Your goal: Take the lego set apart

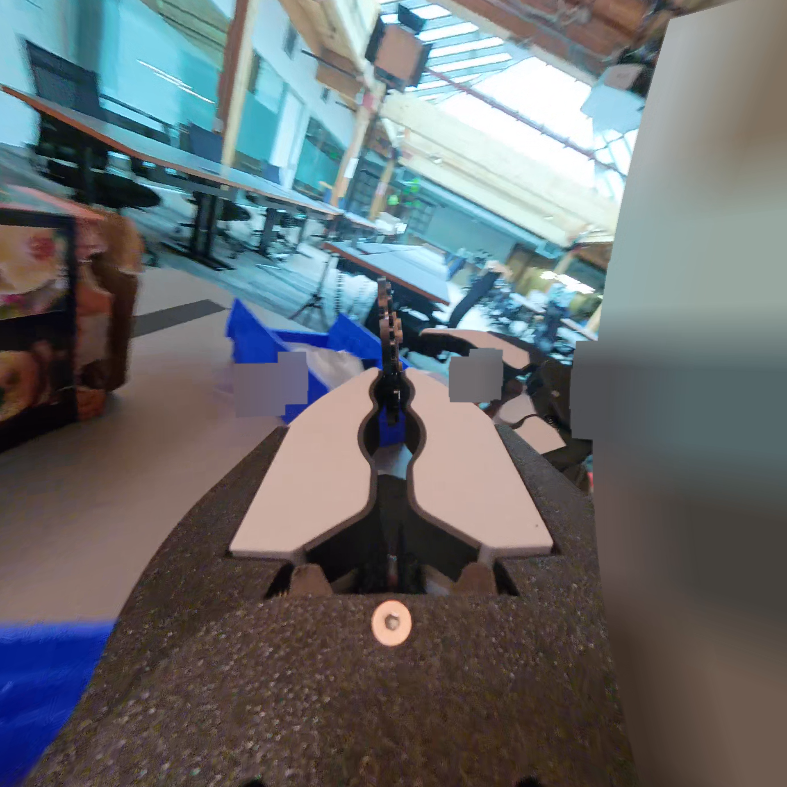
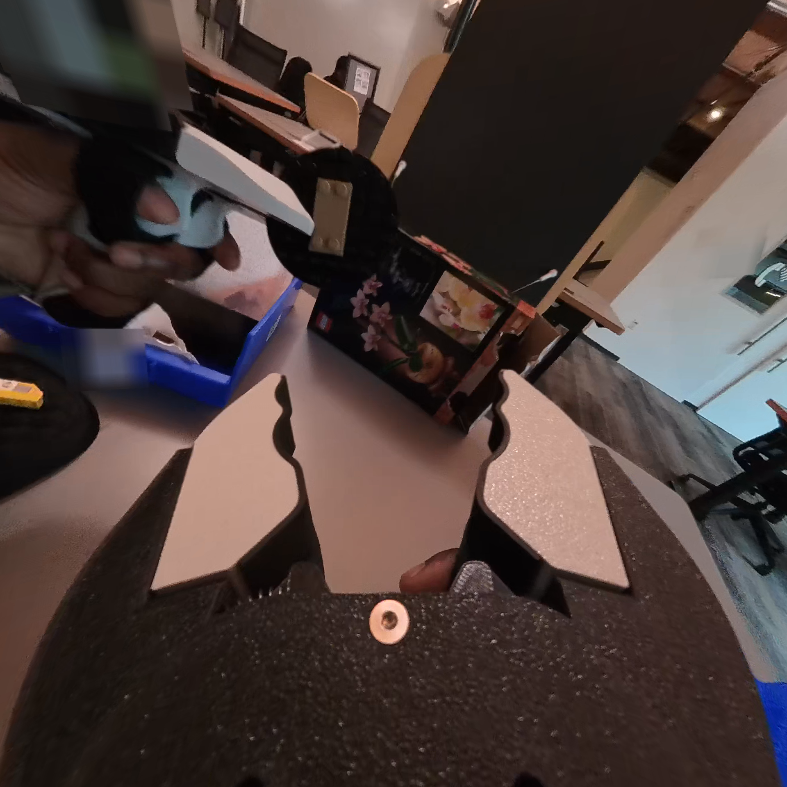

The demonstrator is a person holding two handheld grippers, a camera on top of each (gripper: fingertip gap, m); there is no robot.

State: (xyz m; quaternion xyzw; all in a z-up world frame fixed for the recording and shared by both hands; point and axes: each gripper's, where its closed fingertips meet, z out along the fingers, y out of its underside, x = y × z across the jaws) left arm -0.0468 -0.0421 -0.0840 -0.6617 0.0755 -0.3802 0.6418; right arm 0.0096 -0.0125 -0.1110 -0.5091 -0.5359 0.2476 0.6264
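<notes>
My left gripper [image 1: 391,374] is shut on a round black lego plate [image 1: 388,336], held edge-on and raised above the table. In the right wrist view the same plate [image 2: 366,238] shows its flat face with a tan plate [image 2: 332,217] stuck on it, and the left gripper's fingers [image 2: 255,187] clamp its left edge, held by a hand [image 2: 140,255]. My right gripper [image 2: 392,404] is open and empty, low over the grey table [image 2: 383,489], below and in front of the plate.
A blue bin [image 2: 238,362] [image 1: 298,340] stands on the table at the left. A dark lego box with flower pictures [image 2: 417,336] [image 1: 38,315] stands beyond it. A black round piece with a yellow brick [image 2: 21,396] lies at the far left. One gripper's finger ends stand about 8 cm off the other's.
</notes>
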